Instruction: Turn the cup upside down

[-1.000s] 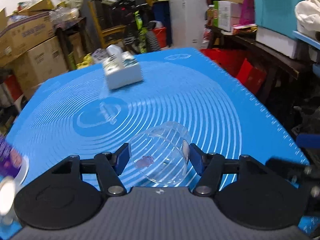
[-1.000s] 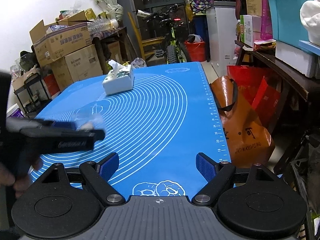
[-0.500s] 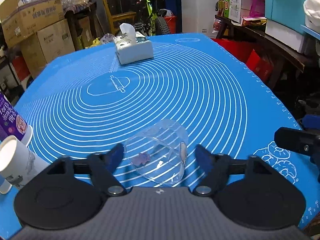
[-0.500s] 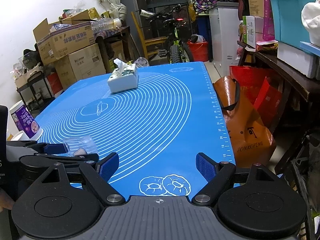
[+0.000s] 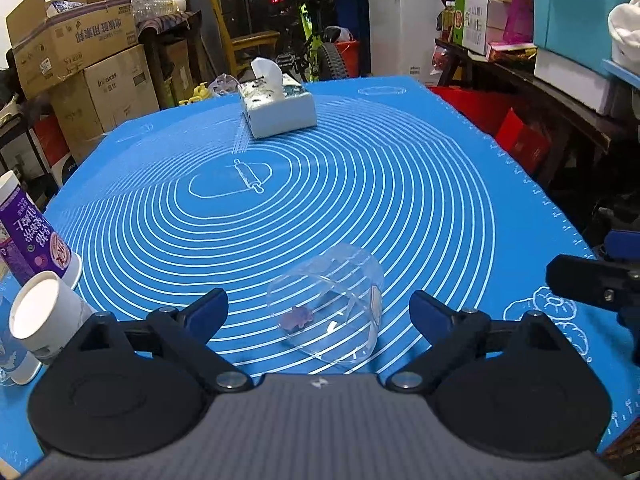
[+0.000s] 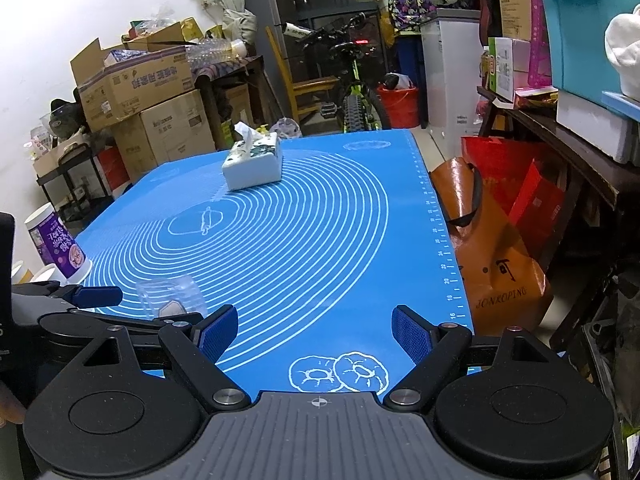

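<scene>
A clear plastic cup (image 5: 332, 304) with a small purple mark rests on the blue mat (image 5: 360, 184), tilted, its wide rim toward the camera and its base end up and away. My left gripper (image 5: 320, 312) is open, its blue pads on either side of the cup and apart from it. In the right wrist view the cup (image 6: 170, 294) shows at the left, beside the left gripper's finger (image 6: 96, 296). My right gripper (image 6: 316, 332) is open and empty above the mat's near edge.
A white tissue box (image 5: 278, 108) stands at the far middle of the mat. Paper cups (image 5: 40, 316) and a purple cup (image 5: 28, 240) stand at the near left edge. The right gripper's finger (image 5: 588, 286) shows at the right. An orange bag (image 6: 492, 256) stands beside the table's right edge.
My left gripper has opened and let go of the cup, which now rests on the mat. The left gripper has drawn back slightly. The right gripper has hardly moved.
</scene>
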{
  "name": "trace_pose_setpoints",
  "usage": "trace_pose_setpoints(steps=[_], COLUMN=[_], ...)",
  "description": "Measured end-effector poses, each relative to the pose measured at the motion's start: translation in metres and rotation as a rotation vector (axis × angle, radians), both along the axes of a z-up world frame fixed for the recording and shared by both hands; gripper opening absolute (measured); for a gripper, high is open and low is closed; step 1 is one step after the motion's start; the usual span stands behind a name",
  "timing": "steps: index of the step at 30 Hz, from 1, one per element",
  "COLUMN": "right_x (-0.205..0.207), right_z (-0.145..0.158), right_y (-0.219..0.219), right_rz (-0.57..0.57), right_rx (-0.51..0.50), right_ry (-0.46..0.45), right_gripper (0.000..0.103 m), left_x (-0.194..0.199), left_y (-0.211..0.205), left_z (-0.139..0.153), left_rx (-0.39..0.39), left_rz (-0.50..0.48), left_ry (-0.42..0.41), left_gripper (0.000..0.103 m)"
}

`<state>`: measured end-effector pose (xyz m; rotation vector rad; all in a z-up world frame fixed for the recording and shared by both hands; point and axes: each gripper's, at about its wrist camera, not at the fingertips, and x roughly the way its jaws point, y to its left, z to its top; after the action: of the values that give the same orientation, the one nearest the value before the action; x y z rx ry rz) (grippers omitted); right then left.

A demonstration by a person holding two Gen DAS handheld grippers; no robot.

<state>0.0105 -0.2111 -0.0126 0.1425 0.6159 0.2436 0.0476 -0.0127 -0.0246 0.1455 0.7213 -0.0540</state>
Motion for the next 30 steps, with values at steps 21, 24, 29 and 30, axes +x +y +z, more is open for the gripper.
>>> trace_pose_setpoints(steps=[21,24,29,30], right_x=[-0.031,-0.033,-0.022,-0.017], right_z=[0.020,0.021,0.025,0.026], right_y=[0.021,0.023,0.029,0.030], right_rz=[0.042,0.041,0.063,0.070], right_rx=[-0.015,-0.013,0.013,0.028], right_ry=[-0.044,-0.034,0.021,0.042], right_gripper=[0.091,0.091,0.093,0.093], left_x=[-0.044,-0.049,-0.052,-0.051], left_y=[0.026,0.032,0.042,0.043], left_z=[0.022,0.023,0.021,0.020], left_rx=[-0.006,-0.003,0.007,0.006], left_rz=[0.032,0.037,0.040,0.040], left_ry=[-0.017,-0.017,-0.015,-0.011], left_gripper=[0.097,0.097,0.097,0.097])
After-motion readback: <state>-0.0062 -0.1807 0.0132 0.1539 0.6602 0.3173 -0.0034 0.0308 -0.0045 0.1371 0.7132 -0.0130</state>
